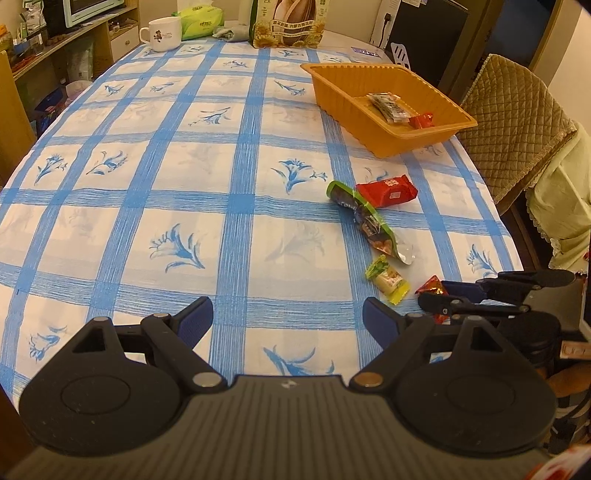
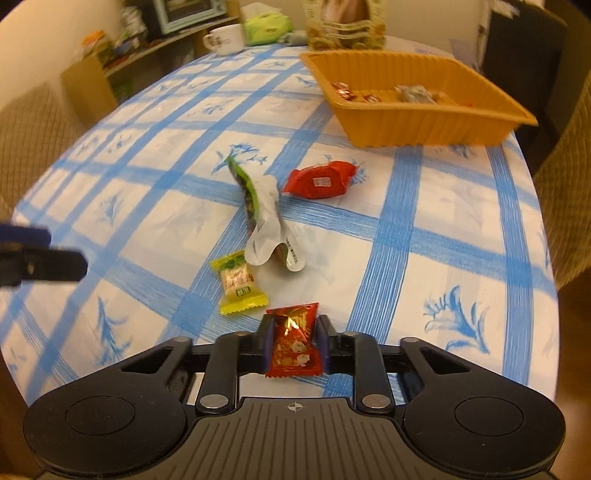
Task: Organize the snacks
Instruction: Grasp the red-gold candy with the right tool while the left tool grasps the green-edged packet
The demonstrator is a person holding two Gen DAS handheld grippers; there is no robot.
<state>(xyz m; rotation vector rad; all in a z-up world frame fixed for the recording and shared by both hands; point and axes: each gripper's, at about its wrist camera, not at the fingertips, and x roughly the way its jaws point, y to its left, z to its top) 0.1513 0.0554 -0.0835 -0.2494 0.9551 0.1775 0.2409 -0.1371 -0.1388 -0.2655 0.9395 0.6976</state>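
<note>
Left gripper (image 1: 288, 317) matte black, two round discs on its body, ribbed grey centre plate with a small white mark, silver pivot rivets, blue finger pads (image 1: 195, 321), right gripper (image 2: 294, 341) matching black, crosshair mark, triangular cut-outs in its arms

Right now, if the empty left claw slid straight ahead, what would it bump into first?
Probably nothing soon: the left claw points along bare tablecloth. The sunflower seed bag stands at the far end, though depth is unclear.
</note>
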